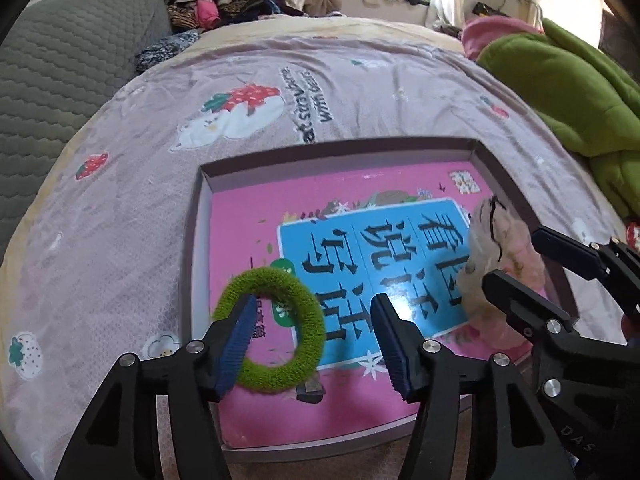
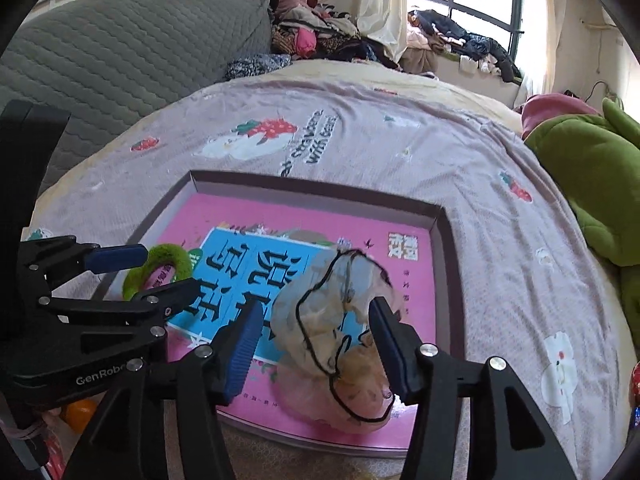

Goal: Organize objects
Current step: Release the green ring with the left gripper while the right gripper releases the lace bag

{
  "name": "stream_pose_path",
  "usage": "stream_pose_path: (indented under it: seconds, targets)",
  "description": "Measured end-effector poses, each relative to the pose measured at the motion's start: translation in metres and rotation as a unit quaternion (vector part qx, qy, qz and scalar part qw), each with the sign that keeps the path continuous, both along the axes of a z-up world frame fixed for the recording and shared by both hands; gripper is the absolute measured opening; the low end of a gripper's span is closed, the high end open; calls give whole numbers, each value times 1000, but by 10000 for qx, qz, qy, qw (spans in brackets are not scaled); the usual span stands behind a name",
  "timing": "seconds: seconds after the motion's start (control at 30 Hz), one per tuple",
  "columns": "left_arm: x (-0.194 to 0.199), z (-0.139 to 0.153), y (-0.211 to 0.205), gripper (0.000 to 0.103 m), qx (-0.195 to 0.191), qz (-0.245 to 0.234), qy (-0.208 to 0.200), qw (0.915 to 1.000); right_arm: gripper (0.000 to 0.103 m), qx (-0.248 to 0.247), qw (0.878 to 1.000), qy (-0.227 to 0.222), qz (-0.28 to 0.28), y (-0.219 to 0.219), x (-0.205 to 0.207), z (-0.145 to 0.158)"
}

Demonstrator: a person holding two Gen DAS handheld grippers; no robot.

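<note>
A shallow box (image 1: 332,150) holding a pink and blue book (image 1: 248,240) lies on the bed. A fuzzy green hair ring (image 1: 308,320) lies on the book at the box's near left. My left gripper (image 1: 314,338) is open, its left finger poked through the ring. A pale sheer scrunchie with black trim (image 2: 332,332) lies on the book at the near right. My right gripper (image 2: 314,344) is open with a finger on either side of the scrunchie. The ring (image 2: 176,258), the box (image 2: 440,248) and the left gripper (image 2: 156,276) show in the right wrist view too.
The bed has a pink strawberry-print cover (image 1: 140,208). A grey quilted headboard (image 1: 60,60) stands at the left. A green plush blanket (image 1: 568,92) lies at the right. Piles of clothes (image 1: 224,0) sit at the far end by the window.
</note>
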State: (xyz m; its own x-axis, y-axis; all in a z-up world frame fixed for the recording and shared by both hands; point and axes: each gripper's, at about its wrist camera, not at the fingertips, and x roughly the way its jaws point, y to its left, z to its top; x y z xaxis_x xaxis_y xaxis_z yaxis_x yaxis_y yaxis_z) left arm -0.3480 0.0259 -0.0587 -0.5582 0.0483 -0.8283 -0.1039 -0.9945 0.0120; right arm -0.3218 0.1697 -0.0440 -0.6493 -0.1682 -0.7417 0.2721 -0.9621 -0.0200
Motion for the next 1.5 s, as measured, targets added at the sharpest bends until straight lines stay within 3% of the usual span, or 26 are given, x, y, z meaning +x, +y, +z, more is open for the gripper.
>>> stream_pose_path:
  seconds: [0.23,0.37,0.6,0.93,1.5]
  targets:
    - [7,18,-6,62,-84,122,196,9997,56,-101,9995,269,-88,4,9,22]
    - [17,33,-11,62,-84,232,273,9993,64,-236,9987,450,-96,7,20,46]
    - [44,69,-16,62,-96,444,613,9971,66,-428,9958,803,-122,13,46,86]
    - [89,107,-4,63,3,307,971,9948,66,-655,9921,1057,-138,22,79,125]
    - [142,128,5,63,64,163,1181,9928,66,-661,9900,1247,-60,19,132,147]
